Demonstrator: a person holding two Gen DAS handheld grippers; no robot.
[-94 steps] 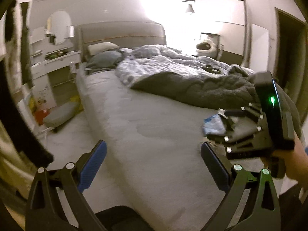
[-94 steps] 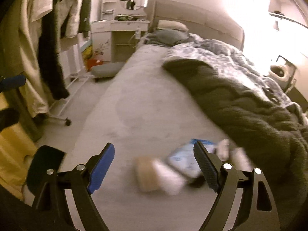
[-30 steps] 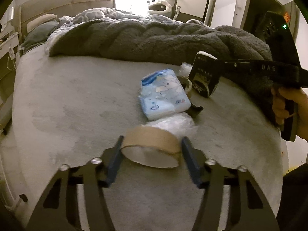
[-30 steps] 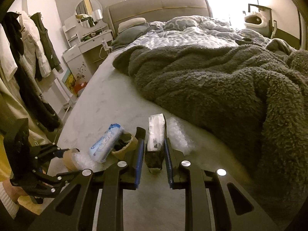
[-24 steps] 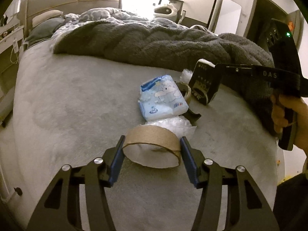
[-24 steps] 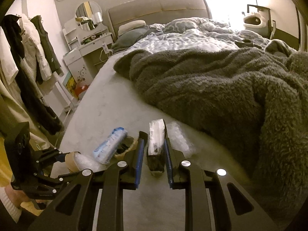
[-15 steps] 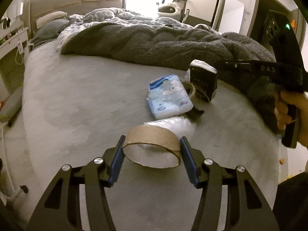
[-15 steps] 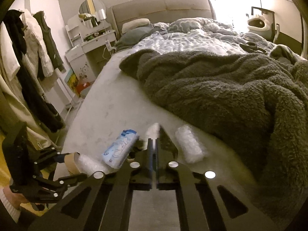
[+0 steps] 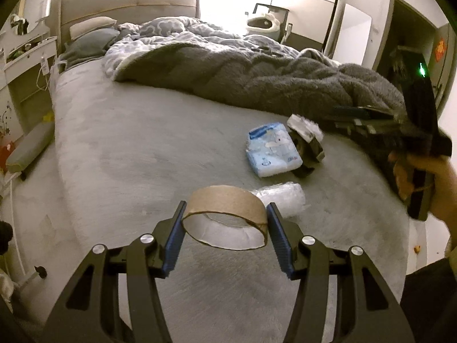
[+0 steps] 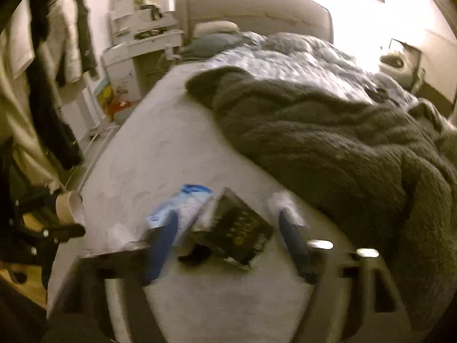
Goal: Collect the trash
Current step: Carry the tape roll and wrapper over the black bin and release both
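My left gripper (image 9: 225,235) is shut on a brown cardboard tape ring (image 9: 225,217) and holds it just above the grey bed. Beyond it lie a clear plastic wrapper (image 9: 281,198), a blue-and-white tissue pack (image 9: 271,150) and a dark box (image 9: 307,143) tipped on the bed. My right gripper (image 10: 230,240) is open and empty; the dark box (image 10: 234,228) lies on the bed between its blurred fingers, with the tissue pack (image 10: 177,205) to its left. In the left wrist view the right gripper (image 9: 371,120) is at the right.
A thick grey blanket (image 9: 257,80) covers the far and right side of the bed (image 9: 128,143). A white dresser (image 10: 142,54) and hanging clothes (image 10: 42,71) stand to the left. A small white scrap (image 10: 282,200) lies by the blanket.
My right gripper has opened and let go of the dark box, which dropped onto the bed beside the tissue pack. My left gripper has lifted the tape ring and drawn back.
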